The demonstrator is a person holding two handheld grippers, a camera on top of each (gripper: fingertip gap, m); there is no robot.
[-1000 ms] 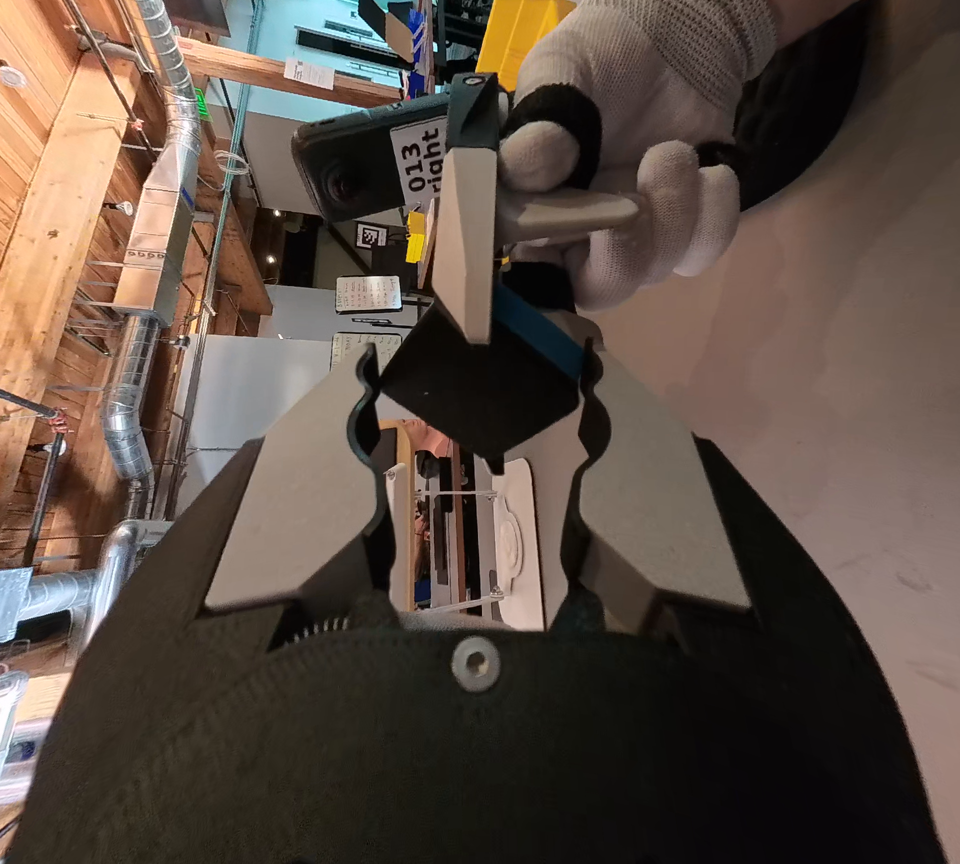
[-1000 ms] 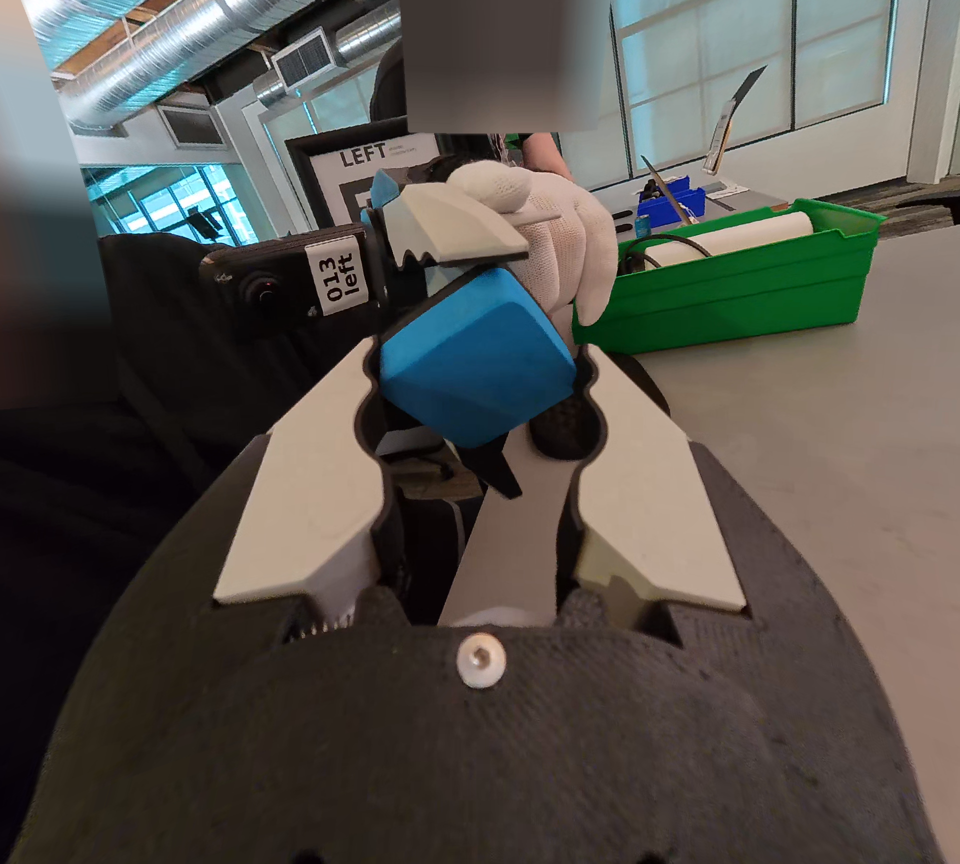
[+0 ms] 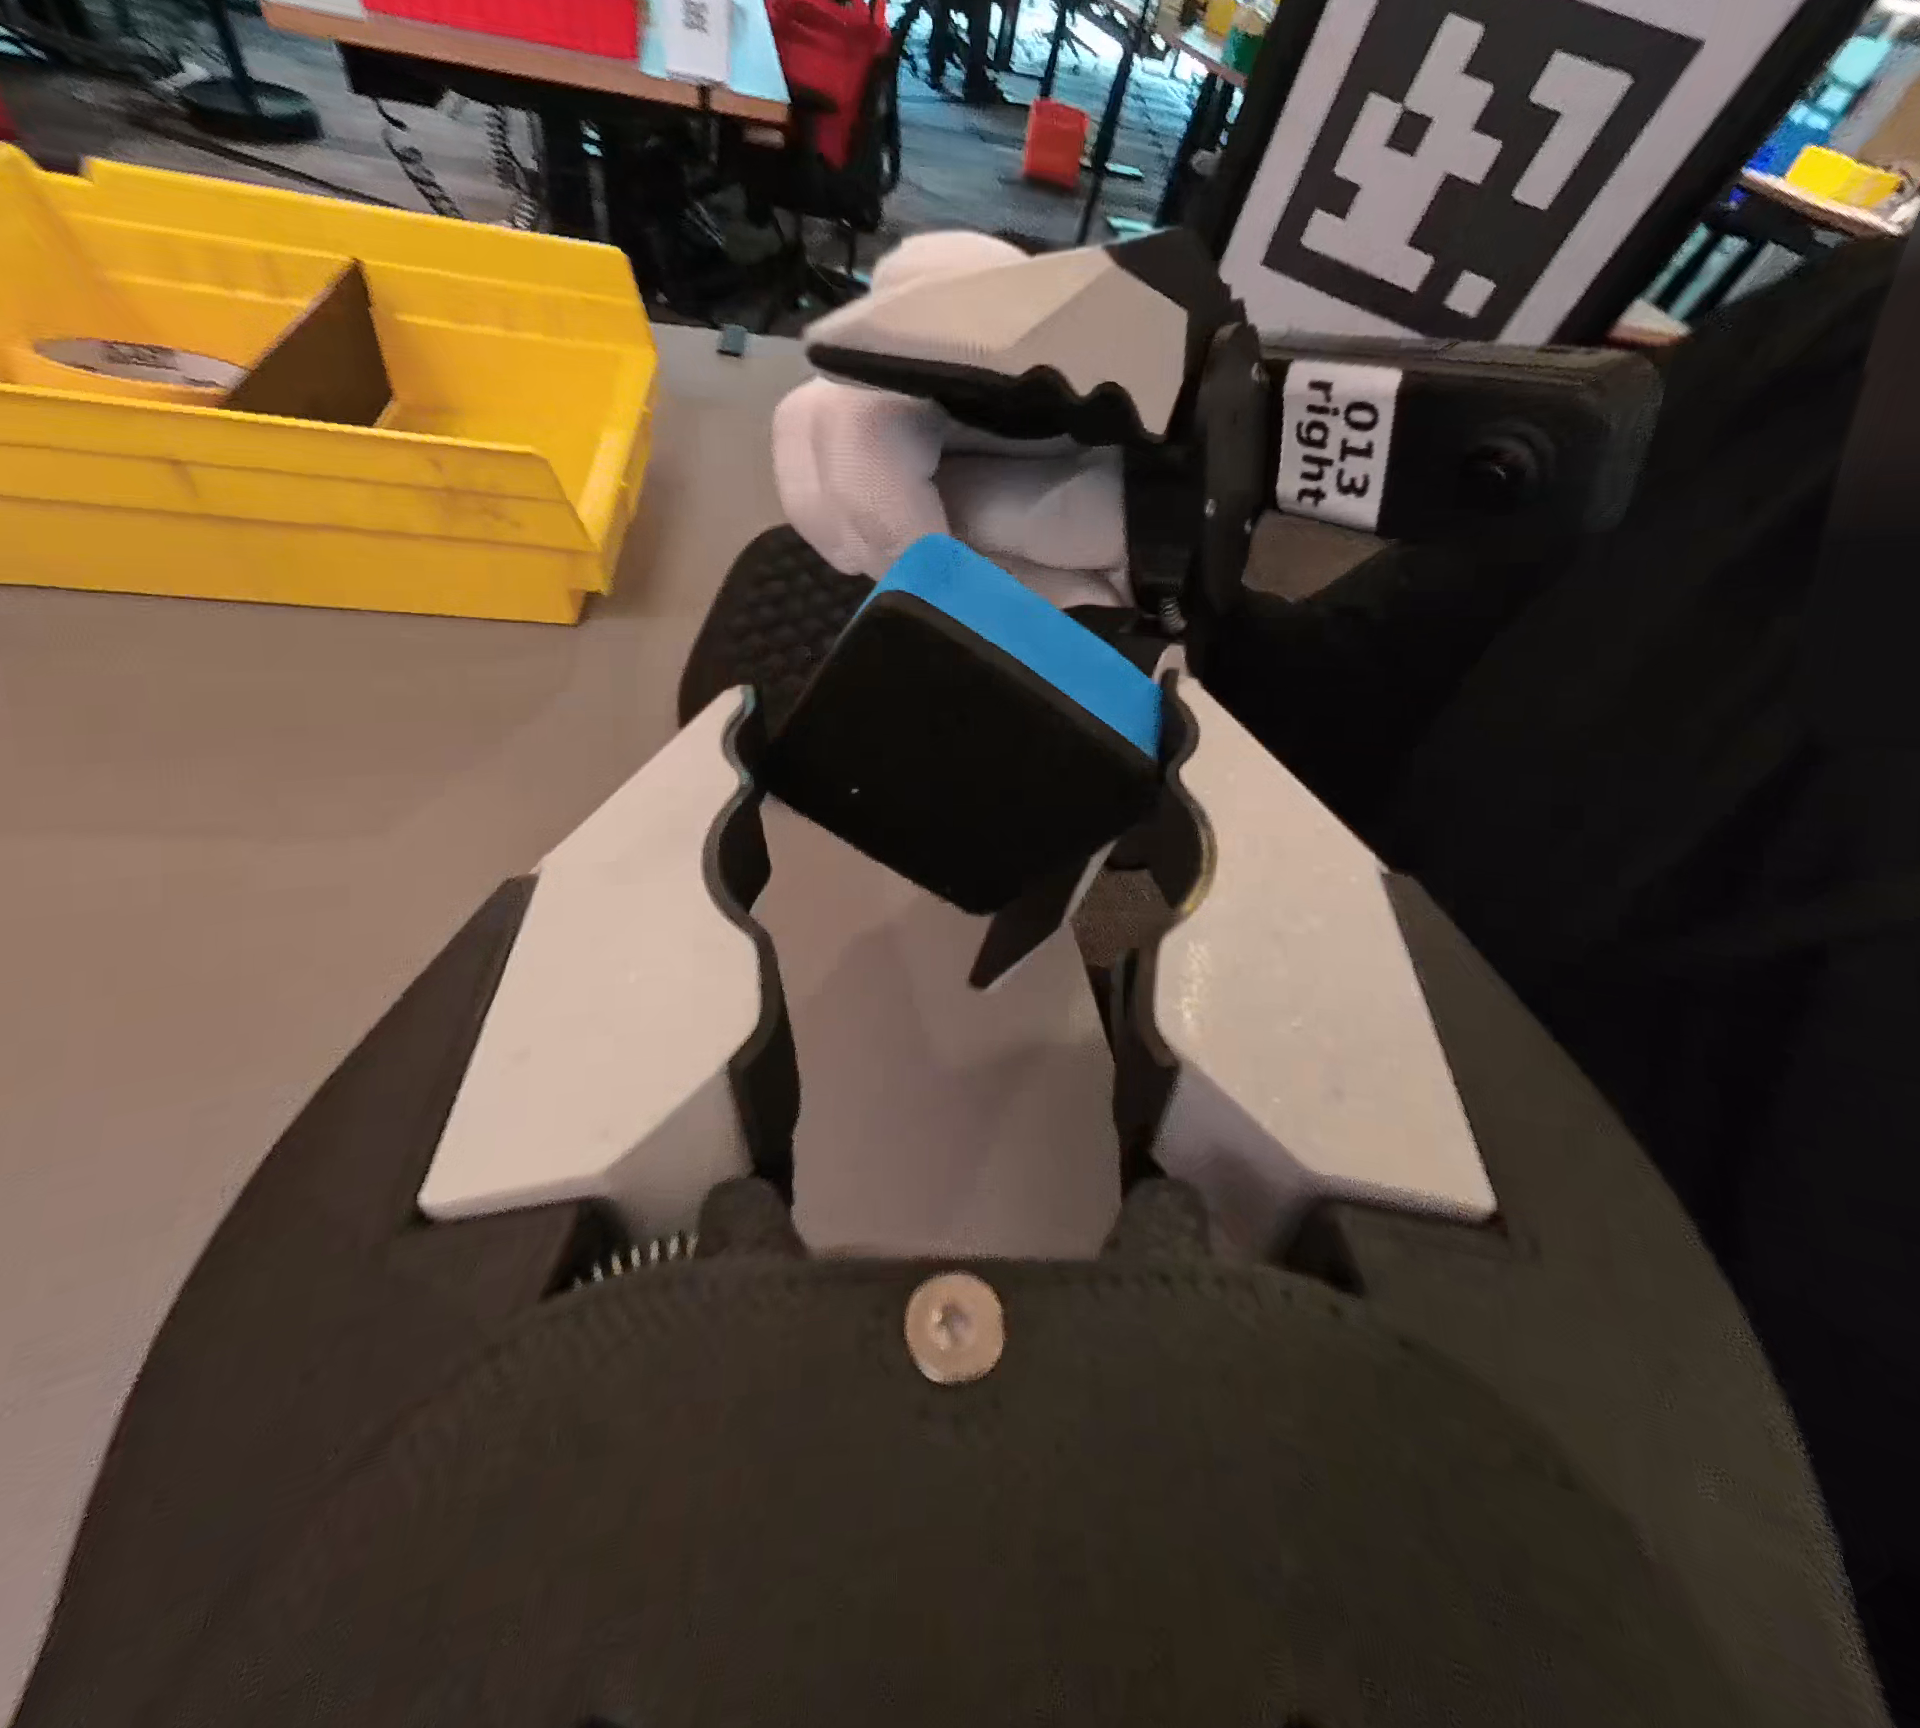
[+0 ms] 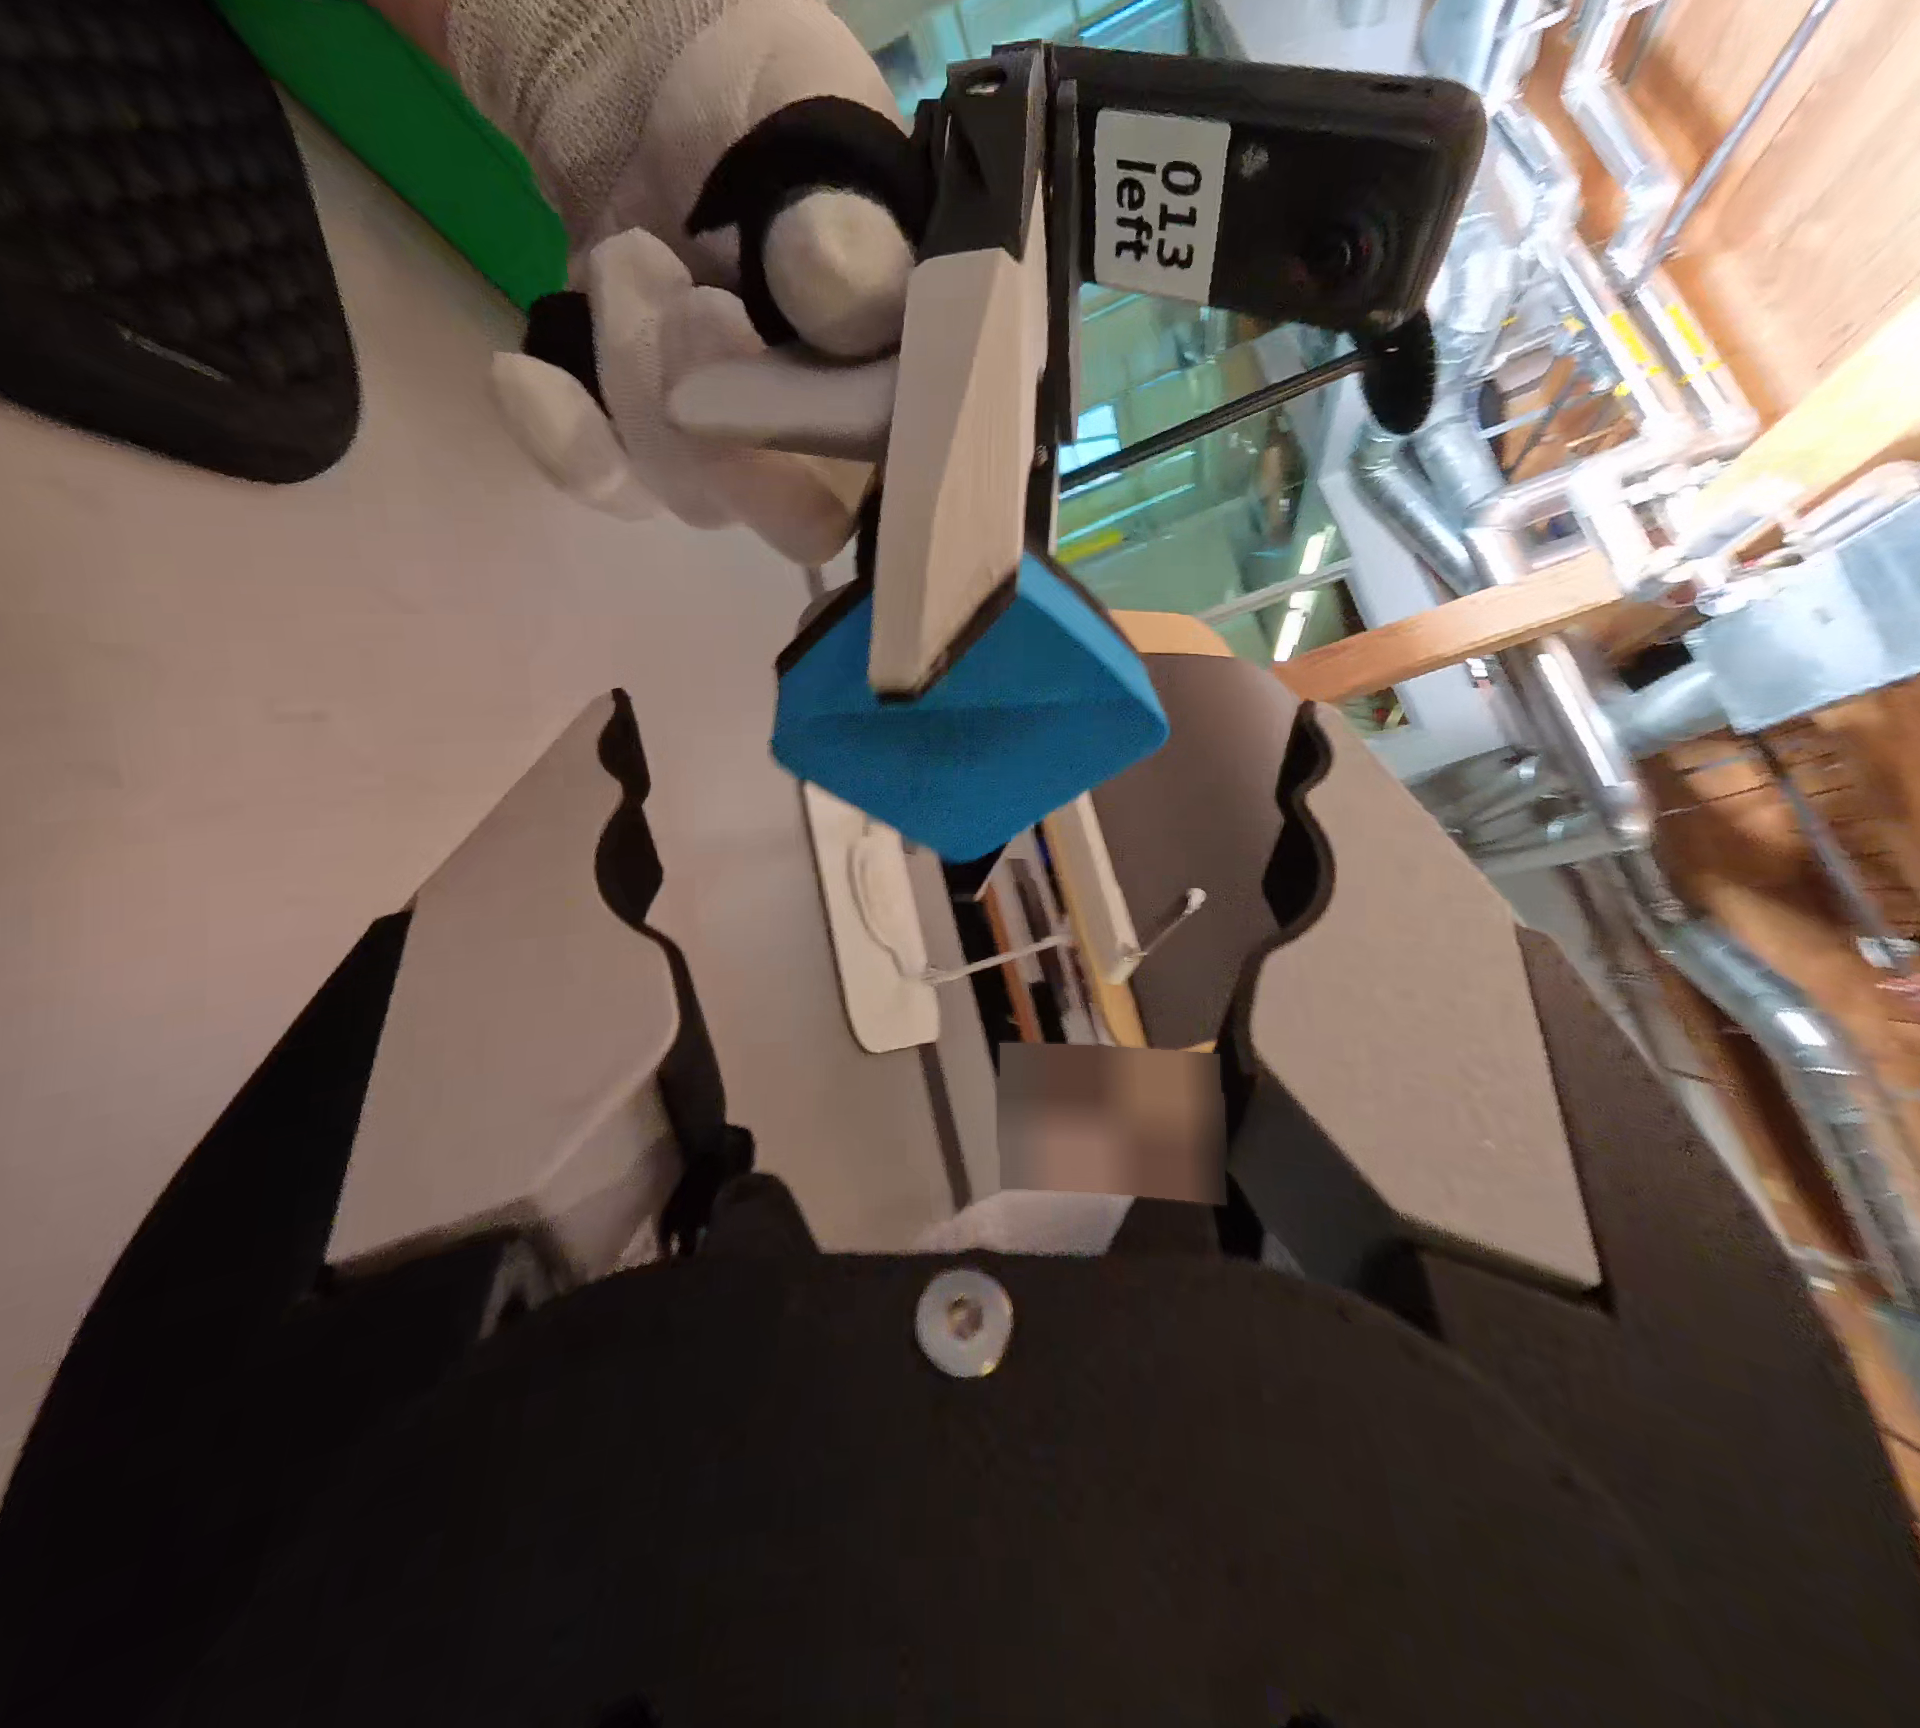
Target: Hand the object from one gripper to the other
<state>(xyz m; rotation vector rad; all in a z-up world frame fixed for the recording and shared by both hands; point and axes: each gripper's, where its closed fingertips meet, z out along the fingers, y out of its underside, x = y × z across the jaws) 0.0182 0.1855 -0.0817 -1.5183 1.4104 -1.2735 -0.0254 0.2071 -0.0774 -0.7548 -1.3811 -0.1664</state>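
Two tools meet over the worktop (image 3: 260, 847). Left tool (image 3: 961, 733) is clamped on the blue-and-black block (image 3: 966, 733); right tool (image 4: 956, 743) stands spread, clear of it. Handover looks done; next, I judge, draw them apart.

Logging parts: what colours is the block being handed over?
Blue block with one black face, best in the left wrist view.
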